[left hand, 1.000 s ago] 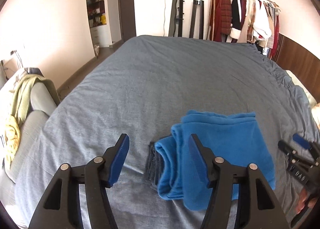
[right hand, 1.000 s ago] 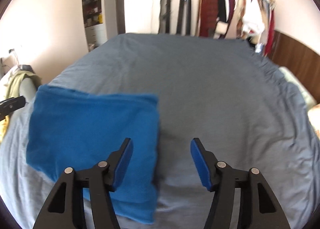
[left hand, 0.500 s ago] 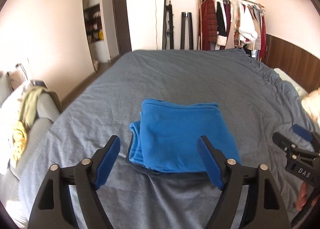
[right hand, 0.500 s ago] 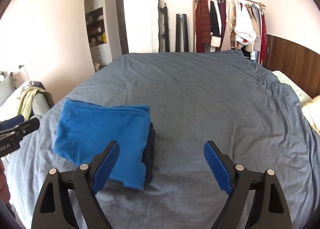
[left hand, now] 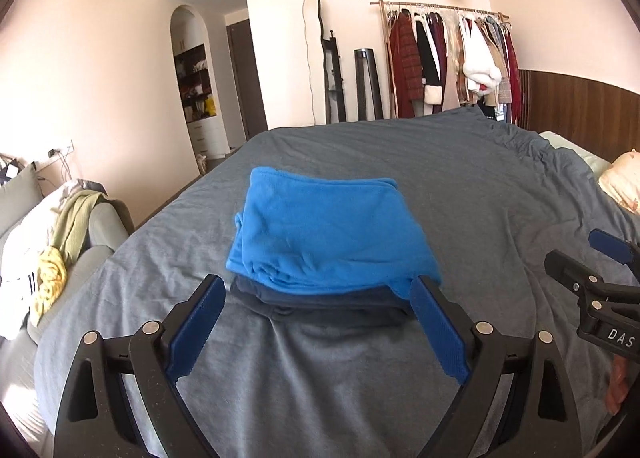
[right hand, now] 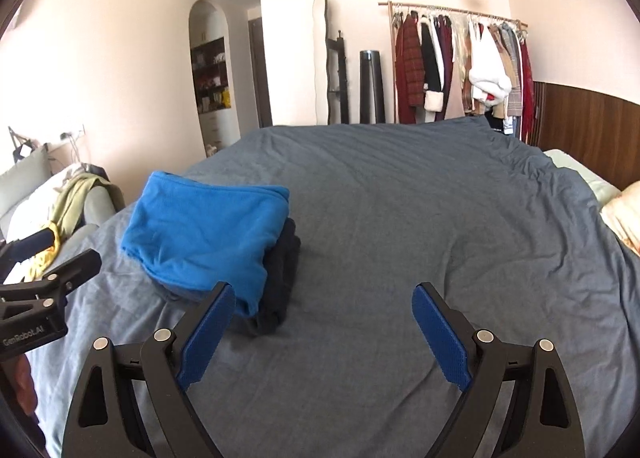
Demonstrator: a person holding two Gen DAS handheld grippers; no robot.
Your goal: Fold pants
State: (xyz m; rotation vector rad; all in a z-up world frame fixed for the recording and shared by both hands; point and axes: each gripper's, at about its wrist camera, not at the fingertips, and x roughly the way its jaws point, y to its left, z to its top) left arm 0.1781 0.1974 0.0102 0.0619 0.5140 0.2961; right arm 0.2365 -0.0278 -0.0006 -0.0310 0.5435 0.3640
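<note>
Folded bright blue pants (left hand: 328,234) lie on top of a folded dark navy garment (left hand: 320,304) on the grey bed cover (left hand: 440,161). My left gripper (left hand: 318,286) hangs just in front of the stack, its jaws opening wide with nothing between them. From the right wrist view the blue pants (right hand: 208,234) and the dark garment (right hand: 280,278) lie to the left. My right gripper (right hand: 324,294) is over bare cover, jaws opening, nothing held. Each gripper shows at the edge of the other's view: the right gripper (left hand: 600,270), the left gripper (right hand: 44,262).
A sofa (left hand: 60,242) with green and yellow clothes stands left of the bed. A clothes rack (left hand: 452,57) with hanging garments, a mirror and a wooden headboard (left hand: 580,113) line the far wall. Pillows (left hand: 620,181) lie at the right edge.
Both grippers have pulled back from the blue pants and their jaws have spread wider. The pants now lie free on the dark garment, farther ahead in both views.
</note>
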